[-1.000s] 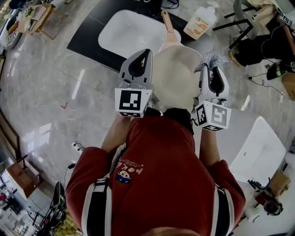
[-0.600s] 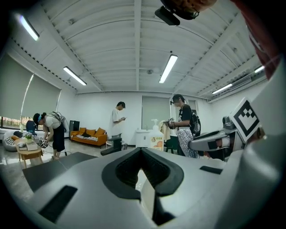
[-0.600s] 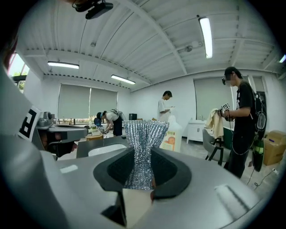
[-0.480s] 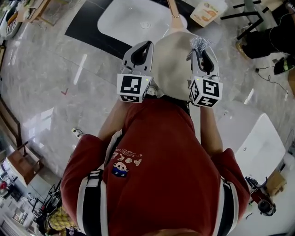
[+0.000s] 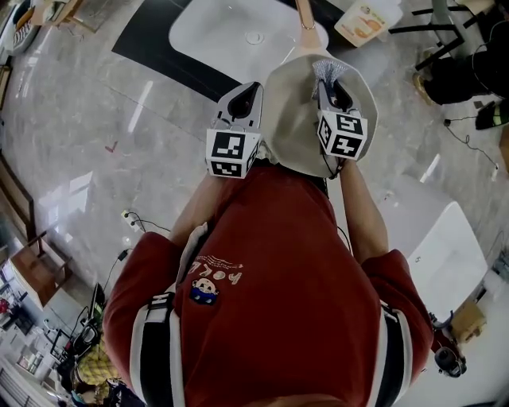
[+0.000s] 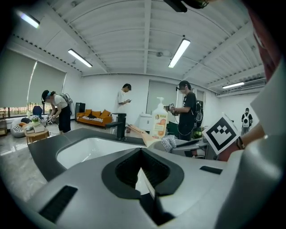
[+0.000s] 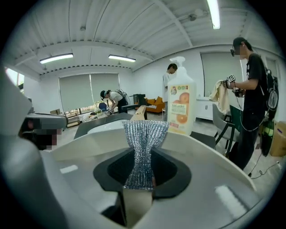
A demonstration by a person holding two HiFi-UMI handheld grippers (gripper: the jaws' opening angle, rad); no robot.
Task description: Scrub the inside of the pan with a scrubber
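Nearest, holding the pan (image 5: 290, 119) by its left rim in the left gripper (image 5: 252, 87) (jaws pinched shut on it). Clamping the scrubber (image 5: 327, 70) in the right gripper (image 5: 328, 81), over the pan's inside. Further off, sink (image 5: 211, 40) and soap bottle (image 5: 362, 20).

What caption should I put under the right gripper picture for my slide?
Right tongs pinch a silvery mesh scrubber, with a pump bottle standing behind.

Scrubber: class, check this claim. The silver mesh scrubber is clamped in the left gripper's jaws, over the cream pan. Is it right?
Not quite. The scrubber is clamped in the right gripper, not the left, as the right gripper view shows. The rest holds: it is silver mesh and sits over the cream pan.
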